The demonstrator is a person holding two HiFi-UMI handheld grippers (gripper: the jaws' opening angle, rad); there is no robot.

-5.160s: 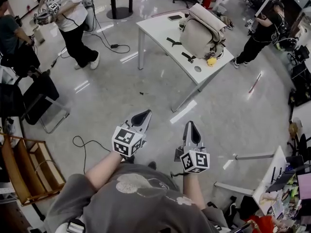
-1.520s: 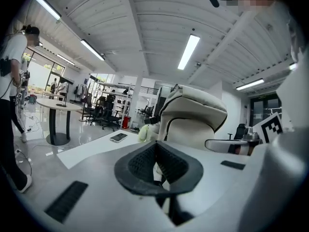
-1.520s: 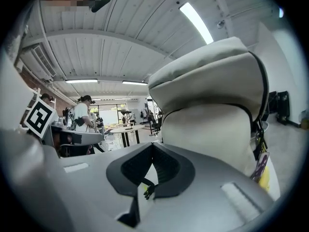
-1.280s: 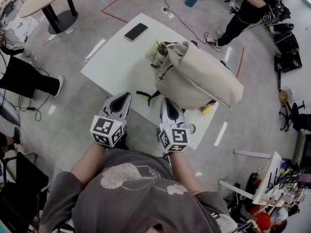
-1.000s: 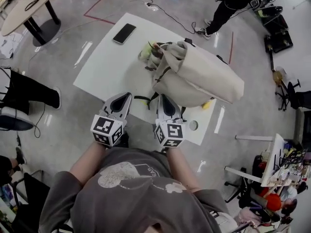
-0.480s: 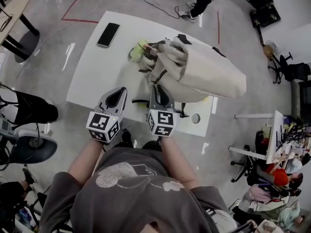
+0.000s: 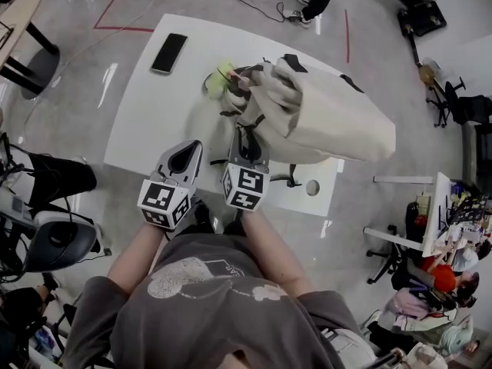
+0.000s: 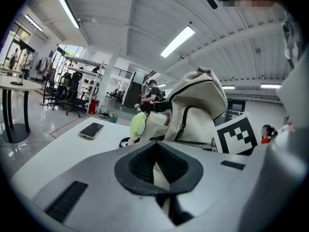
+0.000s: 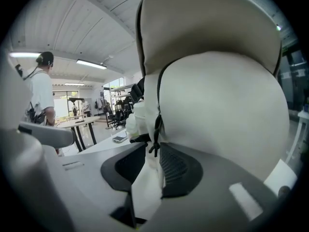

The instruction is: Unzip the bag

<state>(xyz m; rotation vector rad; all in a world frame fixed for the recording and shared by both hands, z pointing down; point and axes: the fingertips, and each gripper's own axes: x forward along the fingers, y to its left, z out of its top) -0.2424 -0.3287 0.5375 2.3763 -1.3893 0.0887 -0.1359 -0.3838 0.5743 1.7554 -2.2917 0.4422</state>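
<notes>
A cream backpack [image 7: 330, 118] with black zips lies on the white table [image 7: 146, 121]. It fills the right gripper view [image 9: 217, 105] and stands ahead in the left gripper view [image 8: 198, 105]. My right gripper [image 7: 247, 143] is at the bag's near side. Its jaws have just been opening and stand apart [image 9: 152, 161]. A black zip pull [image 9: 155, 141] dangles between the tips, and the pads do not press on it. My left gripper [image 7: 184, 160] is shut and empty [image 8: 155, 161], over the table's near edge, left of the bag.
A phone [image 7: 169, 52] lies at the table's far left, and a yellow-green soft toy [image 7: 223, 75] sits against the bag's far end. Black straps [image 7: 288, 180] trail near a round cable hole [image 7: 311, 187]. Chairs, cables and other people surround the table.
The view has closed in on the table. My right gripper has reached forward to the bag and its jaws have parted. My left gripper has come up over the table's edge.
</notes>
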